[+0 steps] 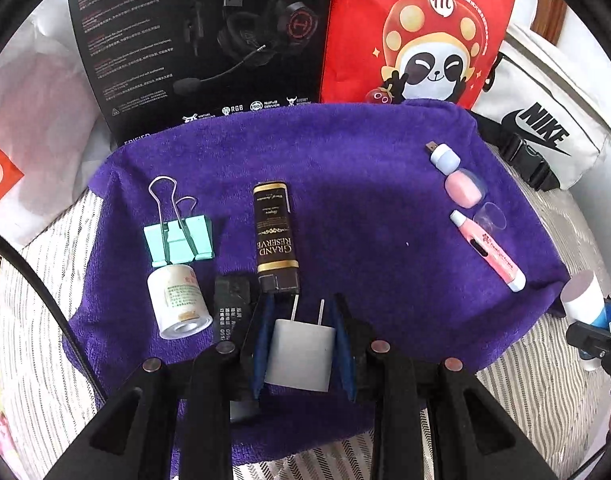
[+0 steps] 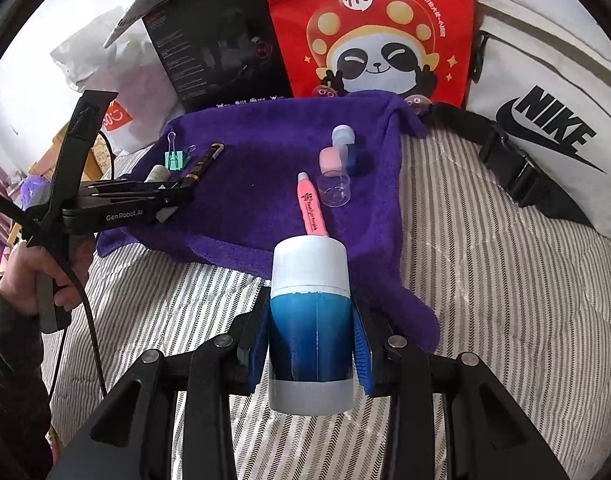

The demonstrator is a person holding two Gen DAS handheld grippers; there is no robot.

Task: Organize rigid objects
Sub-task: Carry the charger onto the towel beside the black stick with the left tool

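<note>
Clearly, the left gripper (image 1: pixel 301 344) is clenched on a white plug adapter (image 1: pixel 299 354), whose two metal prongs point forward, away from the jaws and toward the foot of the dark Grand Reserve tube (image 1: pixel 274 236). This tube lies with its long axis running away from the camera, and the adapter hangs just in front of its near end, over the purple towel (image 1: pixel 345 168). To the left of the adapter lie a small black block (image 1: pixel 230 304), a white tin (image 1: pixel 179 304) on its side and a green binder clip (image 1: pixel 178 236), so the free place for the adapter seems to be directly under it or a little to the right. The right gripper (image 2: pixel 311 344) is grasping a blue bottle with a white cap (image 2: pixel 310 312), cap forward, held above the striped cover (image 2: pixel 485 280) near the towel's near edge. Beyond it, a pink pen (image 2: pixel 310 208) lies along the same direction, then a clear cup (image 2: pixel 335 192), a pink capsule (image 2: pixel 330 162) and a pale blue capsule (image 2: pixel 343 140). The clear cup looks empty; no container here holds anything I can see.
</note>
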